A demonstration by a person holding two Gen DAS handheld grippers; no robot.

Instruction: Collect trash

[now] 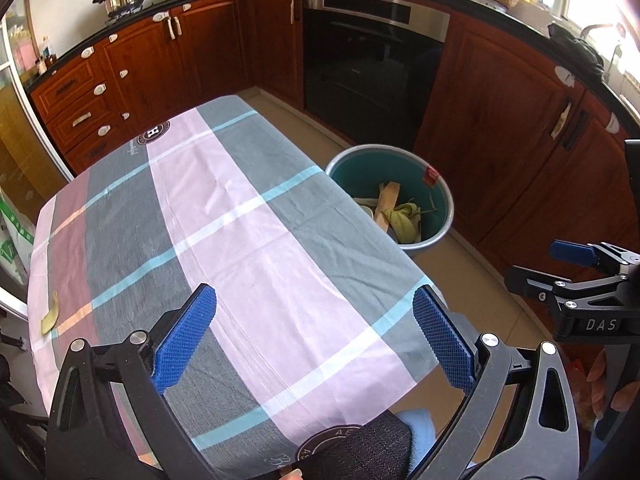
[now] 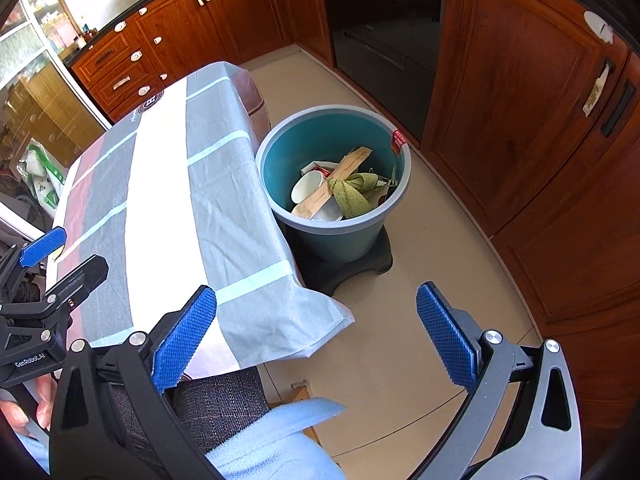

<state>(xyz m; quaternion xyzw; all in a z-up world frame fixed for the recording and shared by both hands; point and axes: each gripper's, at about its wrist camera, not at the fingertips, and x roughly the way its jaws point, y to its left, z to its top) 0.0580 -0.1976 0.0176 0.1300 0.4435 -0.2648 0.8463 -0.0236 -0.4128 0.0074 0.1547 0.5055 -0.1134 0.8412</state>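
The remaining scrap (image 1: 50, 314), a thin yellowish peel-like strip, lies flat at the tabletop's (image 1: 256, 240) far-left edge; judged light and limp, so pinch it across its width. Both the left gripper (image 1: 314, 338) and right gripper (image 2: 316, 338) hold their jaws wide apart, empty (legible markings: "DAS", "GenRobot.AI"). The bin (image 2: 280, 208) stands on the floor just beside the tabletop.

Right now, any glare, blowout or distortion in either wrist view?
Left wrist: window at top right blown out, counter edge bowed by the fisheye. Right wrist: pale stripe of the tablecloth washed out, cabinets curved; bin contents sharp.
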